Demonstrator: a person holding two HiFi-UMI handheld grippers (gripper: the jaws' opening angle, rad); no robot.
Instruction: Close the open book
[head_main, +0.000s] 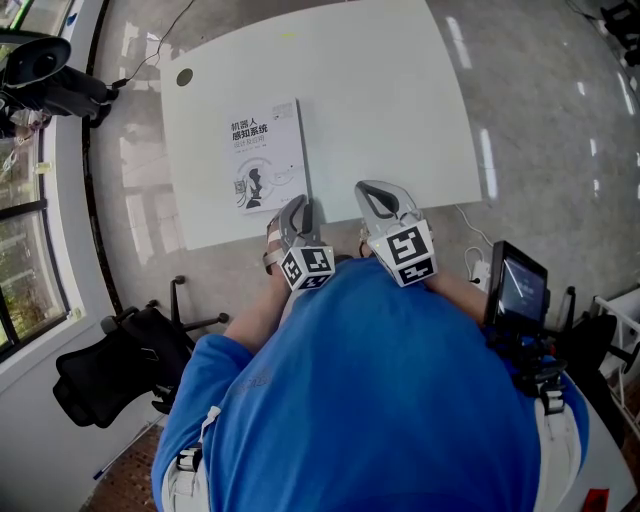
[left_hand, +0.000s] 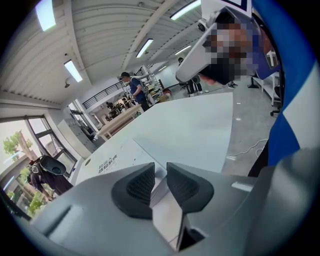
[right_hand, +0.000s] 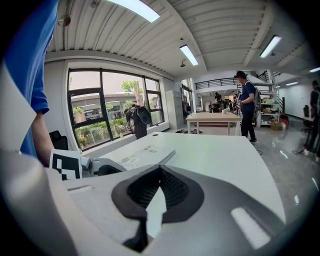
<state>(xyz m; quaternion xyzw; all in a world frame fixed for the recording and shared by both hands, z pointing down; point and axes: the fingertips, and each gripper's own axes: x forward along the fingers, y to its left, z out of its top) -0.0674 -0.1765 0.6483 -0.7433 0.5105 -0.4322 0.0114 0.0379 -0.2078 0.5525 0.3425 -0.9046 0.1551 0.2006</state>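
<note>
White worktop (head_main: 400, 120) fills the upper middle of the head view, standing on a glossy grey floor, with a black chair (head_main: 120, 365) at lower left and the person's blue shirt (head_main: 370, 400) across the bottom. One book (head_main: 265, 155) lies flat on the worktop, left of centre, its printed cover facing up and its pages out of sight, so it looks already closed and the task seems done or nearly so. The left hand-held gripper (head_main: 297, 208) sits at the book's lower right corner, probably because that free edge is where a cover gets pushed down. In the left gripper view its jaws stand partly released, a narrow gap between the dark pads (left_hand: 135, 187), with the book's corner showing through the gap; I cannot tell whether the pads touch it. The right hand-held gripper (head_main: 378, 190) rests just right of the left one, apart from the book, on bare worktop. Its own view shows the jaws clenched together on nothing, likely parked out of the way, with the book (right_hand: 142, 154) beyond it to the left.
</note>
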